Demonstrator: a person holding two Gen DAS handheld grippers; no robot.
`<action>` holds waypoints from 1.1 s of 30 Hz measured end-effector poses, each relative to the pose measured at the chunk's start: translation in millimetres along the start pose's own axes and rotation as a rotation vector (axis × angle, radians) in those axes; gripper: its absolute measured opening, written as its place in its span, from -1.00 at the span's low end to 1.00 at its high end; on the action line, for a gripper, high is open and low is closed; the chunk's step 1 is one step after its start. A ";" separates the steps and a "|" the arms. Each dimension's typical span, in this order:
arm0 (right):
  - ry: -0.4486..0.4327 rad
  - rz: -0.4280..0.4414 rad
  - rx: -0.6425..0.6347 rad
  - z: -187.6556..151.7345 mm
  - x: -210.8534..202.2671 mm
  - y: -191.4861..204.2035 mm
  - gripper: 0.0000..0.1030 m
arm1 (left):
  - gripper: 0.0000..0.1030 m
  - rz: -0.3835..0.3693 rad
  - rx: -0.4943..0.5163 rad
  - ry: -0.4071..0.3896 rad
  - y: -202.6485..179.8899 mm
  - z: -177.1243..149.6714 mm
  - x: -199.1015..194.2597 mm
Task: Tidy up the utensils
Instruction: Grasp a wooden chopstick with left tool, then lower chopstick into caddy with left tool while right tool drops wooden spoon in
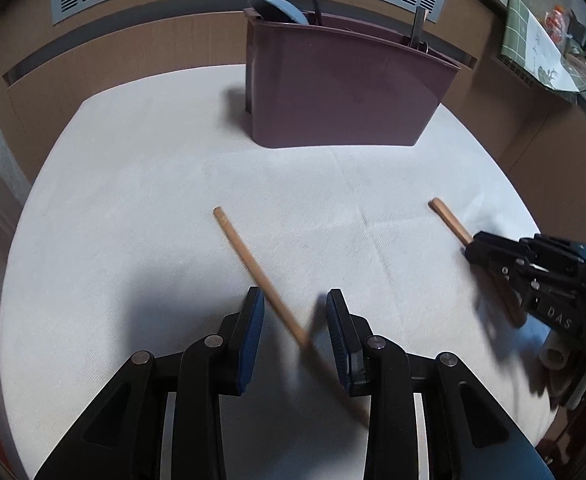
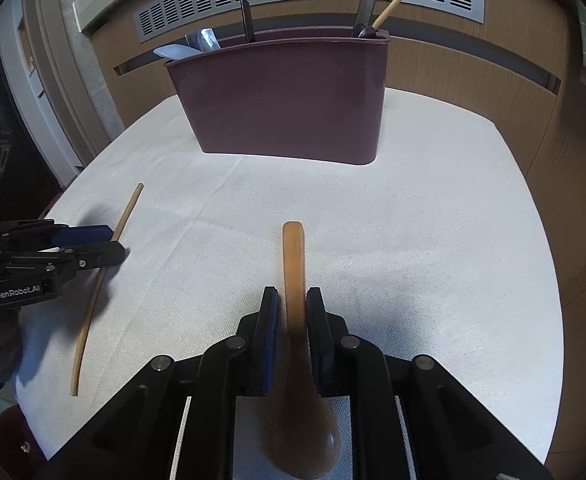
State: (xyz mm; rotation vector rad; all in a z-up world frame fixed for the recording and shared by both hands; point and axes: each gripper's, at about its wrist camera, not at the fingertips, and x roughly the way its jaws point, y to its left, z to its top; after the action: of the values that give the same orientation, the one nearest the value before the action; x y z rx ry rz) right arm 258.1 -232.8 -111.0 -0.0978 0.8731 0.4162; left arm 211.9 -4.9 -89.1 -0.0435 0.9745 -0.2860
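While the left gripper (image 1: 295, 336) hangs spread over the chopstick (image 1: 259, 274) lying diagonally mid-table, the right gripper (image 2: 292, 336) straddles the wooden spoon (image 2: 295, 276), pads barely apart, handle aimed at the far-edge caddy (image 2: 289, 100).

We see soft, dim light on the white cloth (image 1: 133, 200), with dark shadows under the grippers. The edges bend round and go black. The wooden spoon (image 2: 293, 280) looks blurry up close.
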 end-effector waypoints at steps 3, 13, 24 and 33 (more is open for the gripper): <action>0.004 0.012 0.006 2.1 2.2 -0.3 -0.72 | -0.36 -0.007 0.013 -0.005 -9.6 5.9 6.0; -0.012 -0.012 -0.055 15.7 7.6 3.1 -0.80 | -0.36 0.023 0.037 0.005 -23.0 8.0 8.1; -0.118 -0.060 0.024 19.5 -28.3 -22.9 -0.80 | -0.82 0.026 -0.057 -0.019 -12.8 11.8 9.6; -0.164 -0.060 0.047 20.1 -40.7 -26.8 -0.80 | -0.90 -0.038 -0.110 -0.136 -8.4 16.3 -27.1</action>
State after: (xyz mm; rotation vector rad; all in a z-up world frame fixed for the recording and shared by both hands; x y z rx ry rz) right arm 260.0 -265.1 -69.4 -0.0459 0.7162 0.3429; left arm 209.2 -7.5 -56.6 -0.1794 0.8537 -0.2605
